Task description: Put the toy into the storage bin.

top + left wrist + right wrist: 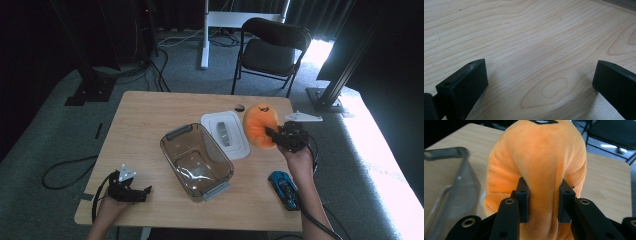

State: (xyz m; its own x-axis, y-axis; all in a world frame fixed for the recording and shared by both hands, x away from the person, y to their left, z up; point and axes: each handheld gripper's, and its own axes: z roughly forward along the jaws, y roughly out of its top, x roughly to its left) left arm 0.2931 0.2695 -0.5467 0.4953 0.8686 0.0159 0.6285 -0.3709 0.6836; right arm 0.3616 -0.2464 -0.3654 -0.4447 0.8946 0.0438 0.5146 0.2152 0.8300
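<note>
My right gripper (274, 134) clenched on round orange plush toy (536, 165), beside white lid (239, 148) — soft fold could slip free. Clear plastic bin (176, 155) near. Left gripper (540, 82) released, over wooden table (524, 30).

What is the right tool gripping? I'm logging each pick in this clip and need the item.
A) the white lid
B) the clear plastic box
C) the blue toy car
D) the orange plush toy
D: the right tool has both black jaws pinched into a fold of the orange plush toy, while the blue toy car lies apart on the table.
</note>
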